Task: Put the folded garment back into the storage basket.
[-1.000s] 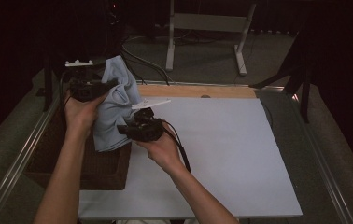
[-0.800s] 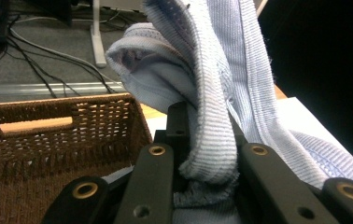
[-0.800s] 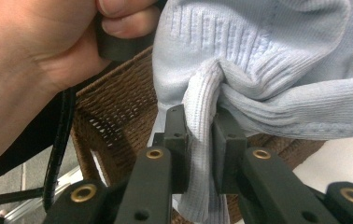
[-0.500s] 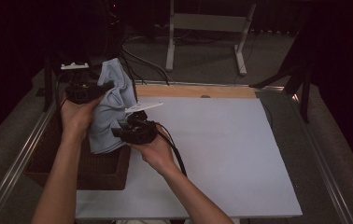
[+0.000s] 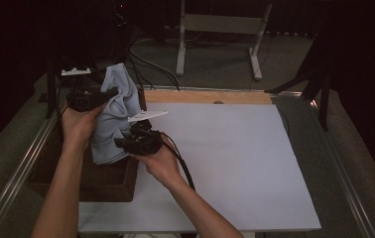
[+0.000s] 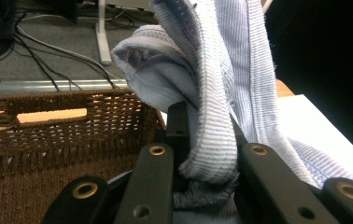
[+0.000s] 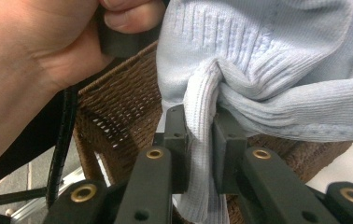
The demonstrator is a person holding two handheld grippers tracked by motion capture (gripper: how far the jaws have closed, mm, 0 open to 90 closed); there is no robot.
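Note:
A pale blue knitted garment (image 5: 115,115) hangs bunched between both grippers, above the right edge of a brown wicker basket (image 5: 46,163). My left gripper (image 5: 107,92) is shut on its upper edge; in the left gripper view the ribbed cloth (image 6: 212,116) is pinched between the jaws. Lower down, my right gripper (image 5: 122,144) is shut on a fold, and the right gripper view shows a gathered rope of knit (image 7: 201,140) squeezed between its jaws, with the hand (image 7: 34,51) holding the left gripper behind it.
The basket (image 6: 48,135) stands at the table's left side, partly on a white board (image 5: 225,163) that covers most of the table. A wooden strip (image 5: 205,96) runs along the board's far edge. Cables and a white stand's legs (image 5: 215,29) lie on the floor beyond.
Both grippers have lifted slightly and shifted left with the garment, which now hangs more over the basket's edge. Both stay shut on the cloth.

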